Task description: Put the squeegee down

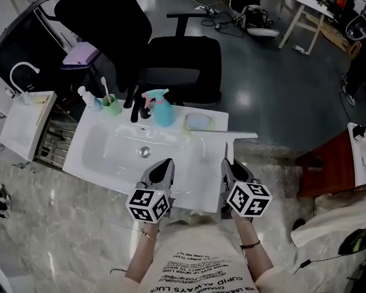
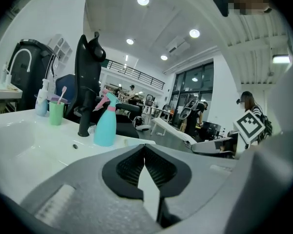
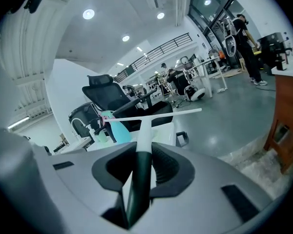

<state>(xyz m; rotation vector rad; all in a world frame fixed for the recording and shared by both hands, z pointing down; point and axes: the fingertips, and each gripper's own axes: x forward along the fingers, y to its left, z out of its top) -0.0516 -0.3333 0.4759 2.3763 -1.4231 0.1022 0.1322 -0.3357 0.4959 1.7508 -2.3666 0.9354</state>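
The squeegee (image 1: 224, 135) has a long white blade and a dark handle. Its blade hovers over the right end of the white sink counter (image 1: 201, 182). My right gripper (image 1: 227, 162) is shut on the handle. In the right gripper view the handle (image 3: 142, 165) runs up between the pads to the blade (image 3: 151, 115). My left gripper (image 1: 166, 163) is over the counter's front edge, left of the right one. In the left gripper view its pads (image 2: 144, 147) meet at the tips with nothing between them.
Along the counter's back stand a teal spray bottle (image 1: 162, 110), a black faucet (image 1: 136, 105), a green cup with a toothbrush (image 1: 110, 105) and a soap dispenser (image 1: 88, 97). A yellow-rimmed sponge dish (image 1: 199, 122) lies by the blade. A black office chair (image 1: 177, 66) stands behind.
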